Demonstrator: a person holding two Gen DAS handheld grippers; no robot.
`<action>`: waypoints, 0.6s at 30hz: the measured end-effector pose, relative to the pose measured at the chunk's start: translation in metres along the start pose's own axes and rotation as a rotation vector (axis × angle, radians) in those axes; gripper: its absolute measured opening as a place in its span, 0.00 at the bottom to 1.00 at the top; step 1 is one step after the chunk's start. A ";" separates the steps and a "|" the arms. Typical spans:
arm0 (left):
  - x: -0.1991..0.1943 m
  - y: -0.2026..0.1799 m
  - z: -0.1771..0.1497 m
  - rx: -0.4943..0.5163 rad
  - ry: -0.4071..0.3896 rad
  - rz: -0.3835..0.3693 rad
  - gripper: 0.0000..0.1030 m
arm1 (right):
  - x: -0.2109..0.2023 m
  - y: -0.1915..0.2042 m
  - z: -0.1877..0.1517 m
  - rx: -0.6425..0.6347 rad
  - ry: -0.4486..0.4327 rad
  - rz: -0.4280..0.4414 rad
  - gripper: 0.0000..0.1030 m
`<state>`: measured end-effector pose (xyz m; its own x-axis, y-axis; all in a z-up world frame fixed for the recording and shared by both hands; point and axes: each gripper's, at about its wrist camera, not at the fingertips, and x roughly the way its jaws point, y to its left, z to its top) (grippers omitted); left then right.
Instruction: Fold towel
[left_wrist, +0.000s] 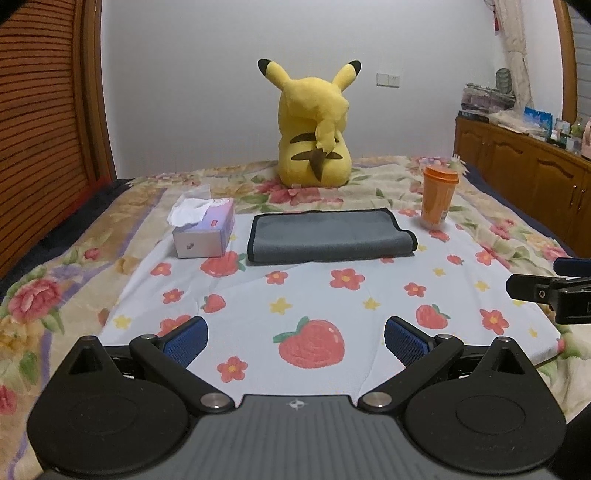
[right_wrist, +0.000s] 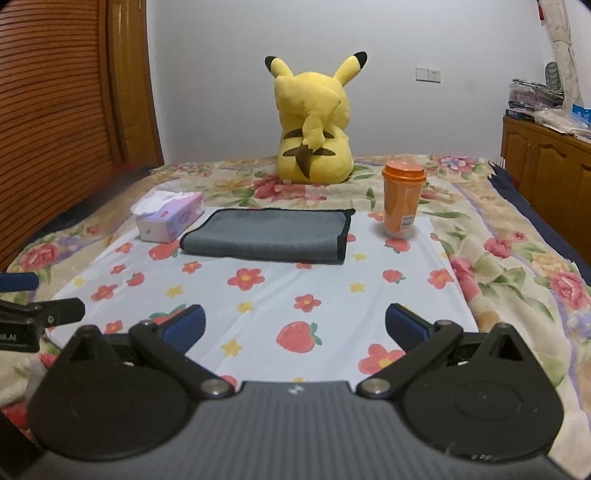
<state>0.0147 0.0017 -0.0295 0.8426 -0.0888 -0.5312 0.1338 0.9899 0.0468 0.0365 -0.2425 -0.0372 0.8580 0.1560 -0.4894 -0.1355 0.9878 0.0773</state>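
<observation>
A grey towel (left_wrist: 328, 236) with a black hem lies folded in a flat rectangle on the white strawberry-print cloth (left_wrist: 332, 295), at its far side. It also shows in the right wrist view (right_wrist: 267, 236). My left gripper (left_wrist: 295, 341) is open and empty, held low over the near part of the cloth, well short of the towel. My right gripper (right_wrist: 295, 328) is open and empty too, beside the left one and just as far back. Each gripper's tip shows at the edge of the other's view.
A tissue box (left_wrist: 205, 230) stands left of the towel and an orange lidded cup (left_wrist: 439, 197) right of it. A yellow plush toy (left_wrist: 314, 125) sits behind. The bed carries a floral blanket (left_wrist: 55, 295). A wooden cabinet (left_wrist: 524, 173) stands at the right, a wooden headboard (left_wrist: 40, 129) at the left.
</observation>
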 end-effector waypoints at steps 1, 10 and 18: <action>0.000 0.000 0.000 0.001 -0.003 0.000 1.00 | -0.001 0.000 0.000 0.002 -0.004 0.000 1.00; -0.006 0.000 0.002 0.008 -0.045 0.006 1.00 | -0.009 -0.002 0.001 0.008 -0.059 -0.005 1.00; -0.012 -0.001 0.003 0.018 -0.089 0.012 1.00 | -0.015 -0.004 0.001 0.013 -0.096 -0.021 1.00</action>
<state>0.0059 0.0017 -0.0210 0.8870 -0.0871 -0.4536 0.1320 0.9889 0.0683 0.0249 -0.2493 -0.0290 0.9040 0.1344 -0.4059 -0.1116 0.9906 0.0794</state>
